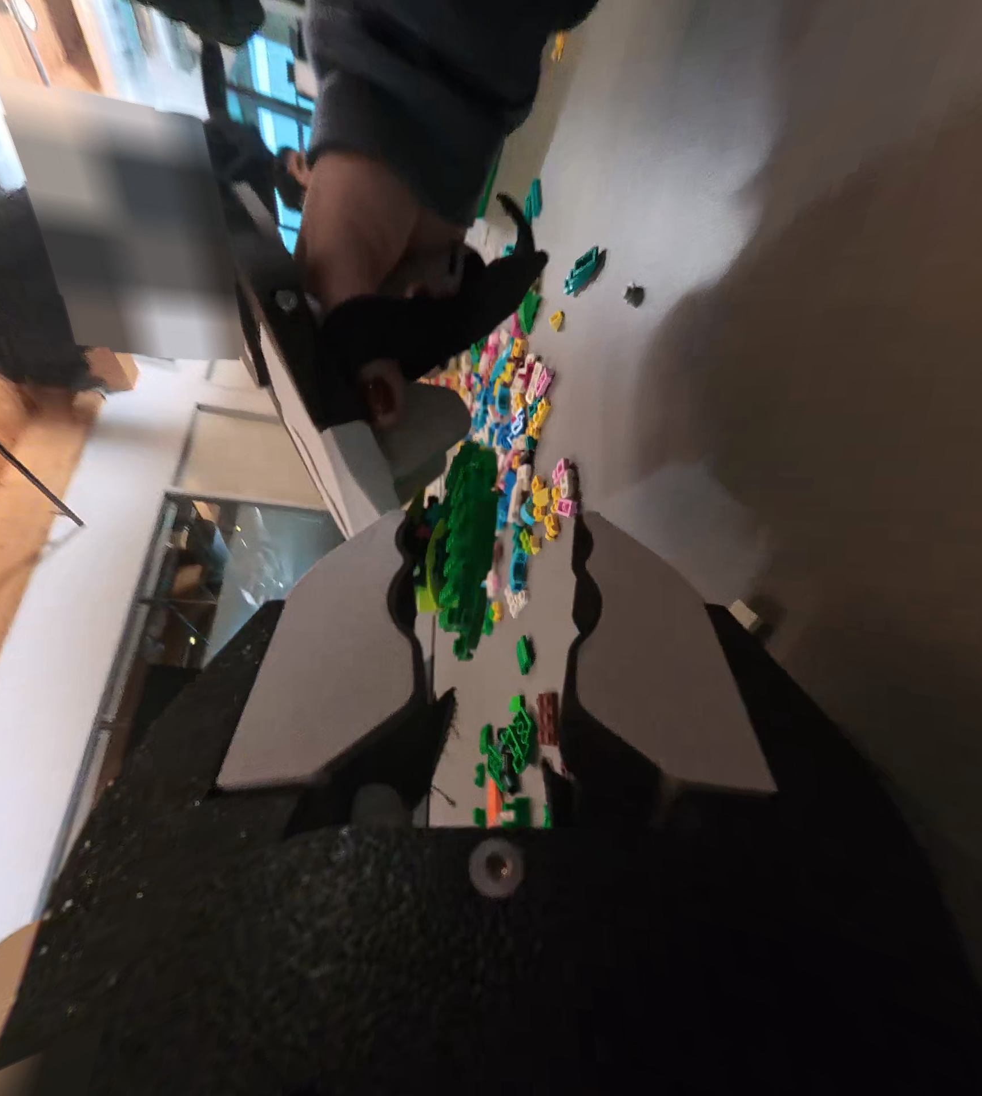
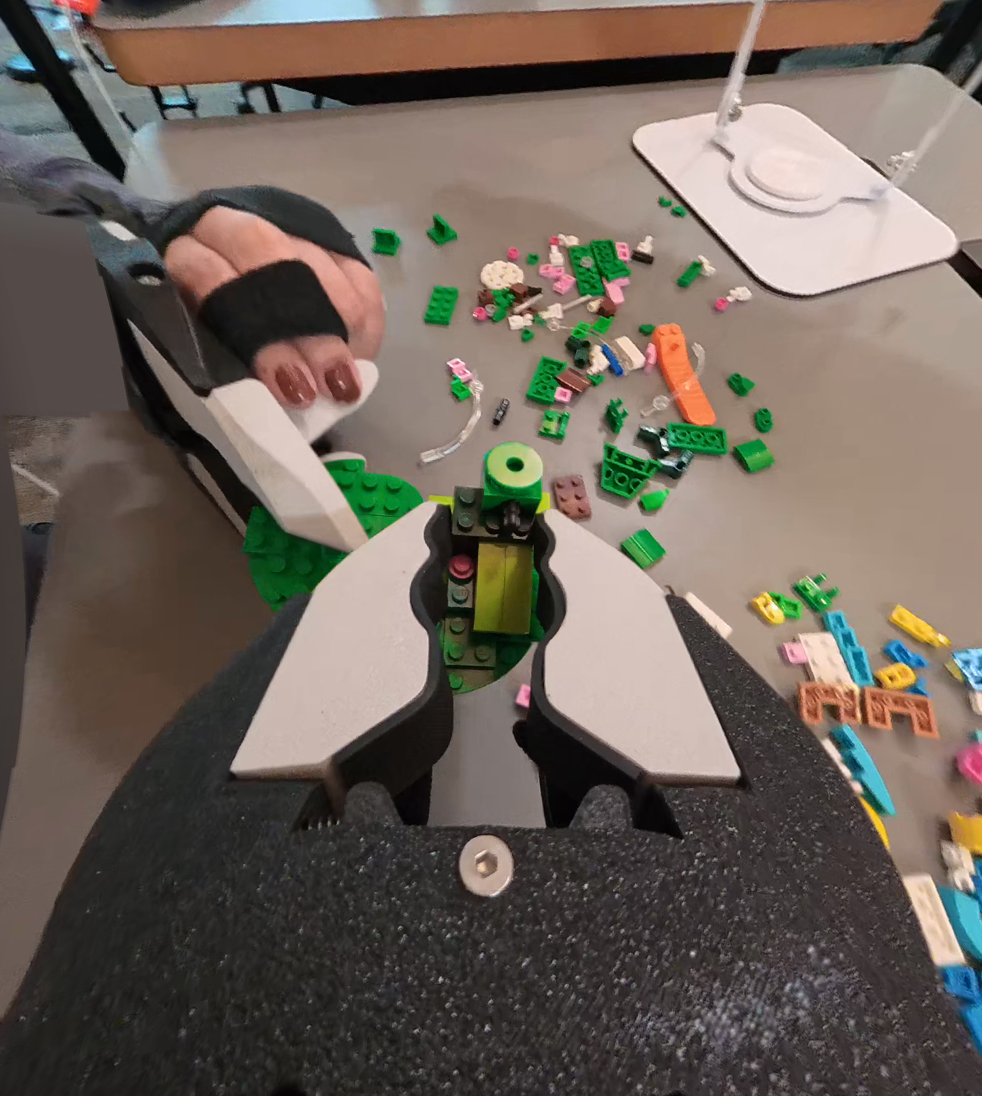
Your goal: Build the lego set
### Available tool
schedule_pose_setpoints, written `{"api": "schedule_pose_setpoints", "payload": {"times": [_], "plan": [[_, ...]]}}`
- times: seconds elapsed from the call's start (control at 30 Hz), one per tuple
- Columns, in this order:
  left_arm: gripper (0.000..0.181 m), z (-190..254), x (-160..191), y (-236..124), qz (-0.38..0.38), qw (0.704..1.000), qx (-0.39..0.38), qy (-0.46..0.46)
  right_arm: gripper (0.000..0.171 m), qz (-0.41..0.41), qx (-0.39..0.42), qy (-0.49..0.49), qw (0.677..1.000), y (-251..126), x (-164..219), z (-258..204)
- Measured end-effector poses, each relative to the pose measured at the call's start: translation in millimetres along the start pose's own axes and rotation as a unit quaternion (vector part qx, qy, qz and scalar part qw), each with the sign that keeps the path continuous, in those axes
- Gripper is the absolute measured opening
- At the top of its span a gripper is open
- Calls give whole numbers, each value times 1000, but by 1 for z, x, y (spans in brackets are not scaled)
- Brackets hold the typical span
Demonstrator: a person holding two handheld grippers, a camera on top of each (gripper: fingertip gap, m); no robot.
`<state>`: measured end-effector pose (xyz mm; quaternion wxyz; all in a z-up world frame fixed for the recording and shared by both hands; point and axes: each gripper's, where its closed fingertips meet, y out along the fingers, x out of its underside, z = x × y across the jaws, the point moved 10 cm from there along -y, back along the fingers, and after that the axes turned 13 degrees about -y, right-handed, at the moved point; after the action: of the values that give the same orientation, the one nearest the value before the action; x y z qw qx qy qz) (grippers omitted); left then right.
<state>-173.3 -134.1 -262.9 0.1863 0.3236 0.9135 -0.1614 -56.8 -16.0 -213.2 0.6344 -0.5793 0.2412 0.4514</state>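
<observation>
A green lego build [image 2: 503, 587] with a lime round piece on top stands on a round green plate [image 2: 382, 492] on the grey table [image 2: 868, 486]. My right gripper [image 2: 488, 516] is closed around the build, and its jaws touch both sides. My left gripper [image 2: 299, 474], held by a gloved hand [image 2: 275, 296], comes in from the left with its fingertips over the plate. In the left wrist view, which is tilted sideways, my left gripper [image 1: 491, 528] is open. The green build [image 1: 465, 534] lies just beyond its tips, and the right gripper [image 1: 417, 439] is behind it.
Loose green, white and pink pieces [image 2: 589, 267] and an orange piece [image 2: 681, 379] lie beyond the build. A small brown plate [image 2: 571, 495] lies close by. A pile of blue, yellow and white pieces [image 2: 951, 711] is at the right. A white stand base [image 2: 791, 201] sits far right.
</observation>
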Motion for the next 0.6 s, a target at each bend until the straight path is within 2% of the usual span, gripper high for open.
{"api": "schedule_pose_setpoints", "payload": {"times": [0.13, 0.47, 0.6], "plan": [[42, 1, 0, -2, 37, 999, 4, -6, 25, 19, -51, -11, 998, 5, -7, 0], [30, 2, 0, -7, 58, 998, -7, 20, 25, 39, -122, -31, 991, 13, -12, -4], [9, 2, -2, -9, 71, 997, -24, 28, 25, 46, -145, -40, 988, 15, -14, -8]]}}
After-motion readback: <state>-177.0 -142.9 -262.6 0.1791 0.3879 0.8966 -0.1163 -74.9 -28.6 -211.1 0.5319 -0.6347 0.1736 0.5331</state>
